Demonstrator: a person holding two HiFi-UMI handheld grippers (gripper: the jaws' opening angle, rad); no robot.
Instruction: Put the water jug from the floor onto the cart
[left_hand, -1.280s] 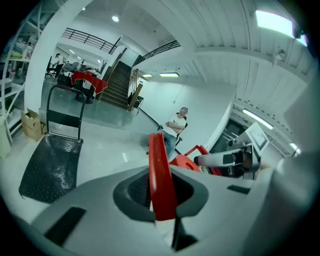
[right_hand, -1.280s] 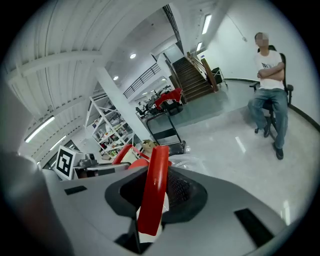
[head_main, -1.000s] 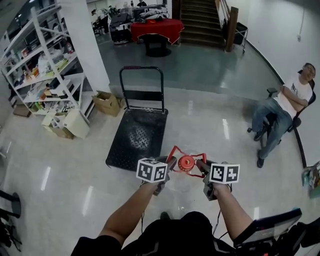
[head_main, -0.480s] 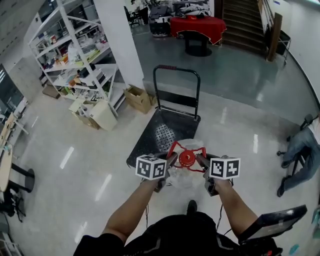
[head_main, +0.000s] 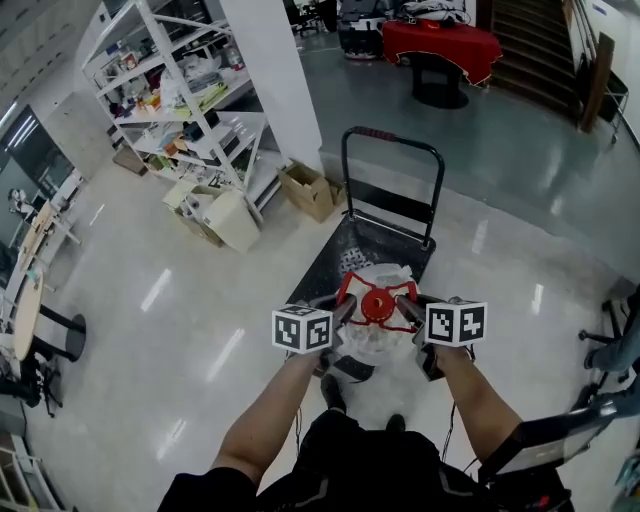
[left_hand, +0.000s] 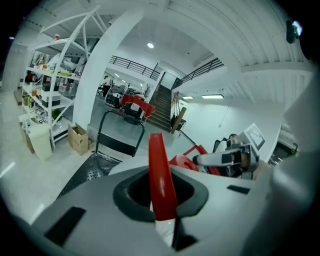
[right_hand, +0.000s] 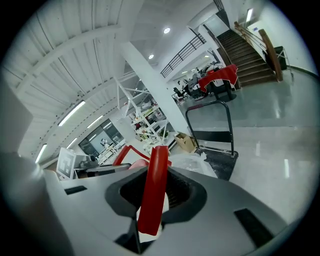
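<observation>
Lab-office hall — shelving (head_main: 185, 95), staircase (head_main: 538, 38)

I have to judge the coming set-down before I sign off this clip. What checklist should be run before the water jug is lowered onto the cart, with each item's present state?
1. Left hand-held gripper closed on the red handle: ok.
2. Right hand-held gripper closed on the same handle: ok.
3. Water jug hangs under the handle, off the floor: ok.
4. Cart deck bare where it shows: ok.
5. Jug fully above the deck: cannot tell. In the head view it covers the cart's near edge.
6. Push bar upright at the cart's far end, apart from the jug: ok.
</observation>
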